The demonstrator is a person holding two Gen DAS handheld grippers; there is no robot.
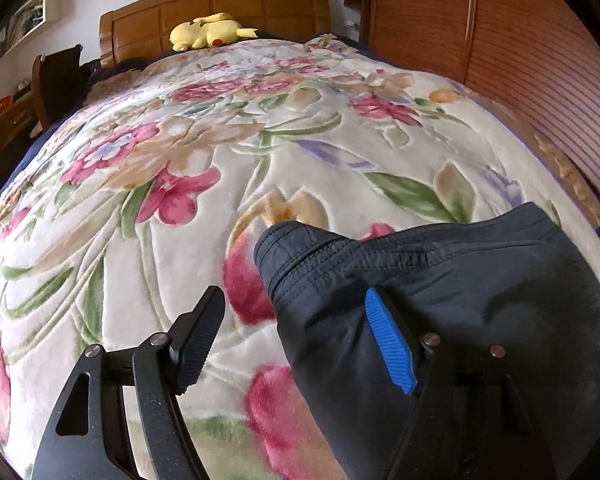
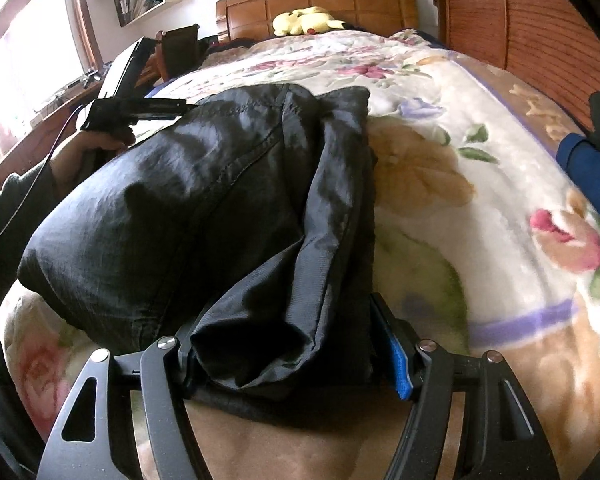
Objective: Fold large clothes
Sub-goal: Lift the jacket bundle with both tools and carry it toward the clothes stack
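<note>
Trousers (image 2: pixel 204 184), one dark pair, lie on the bed's floral blanket (image 1: pixel 260 152); in the right wrist view they fill the frame from 9 o'clock to the centre, a bunched fold running down to 6 o'clock. Two tools are present. Left tool (image 1: pixel 296 344): jaws spread wide, the black pad (image 1: pixel 198 338) over bare blanket at 7 o'clock, the blue pad (image 1: pixel 388 344) above the dark cloth at 5 o'clock; no cloth is pinched between them. In the right wrist view the same tool (image 2: pixel 140 110) shows at 10 o'clock, at the trousers' far edge, held by one hand (image 2: pixel 96 152) in a dark sleeve (image 2: pixel 8 216). Right tool (image 2: pixel 284 364): jaws stand wide with the bunched fold filling the gap between them; whether the pads press on the cloth cannot be told. One yellow plush toy (image 1: pixel 208 32) rests at 12 o'clock before one wooden headboard (image 1: pixel 220 12). One slatted wooden wardrobe (image 1: pixel 500 52) stands at 2 o'clock. One blue garment (image 2: pixel 592 176) lies at 3 o'clock, at the bed's edge.
</note>
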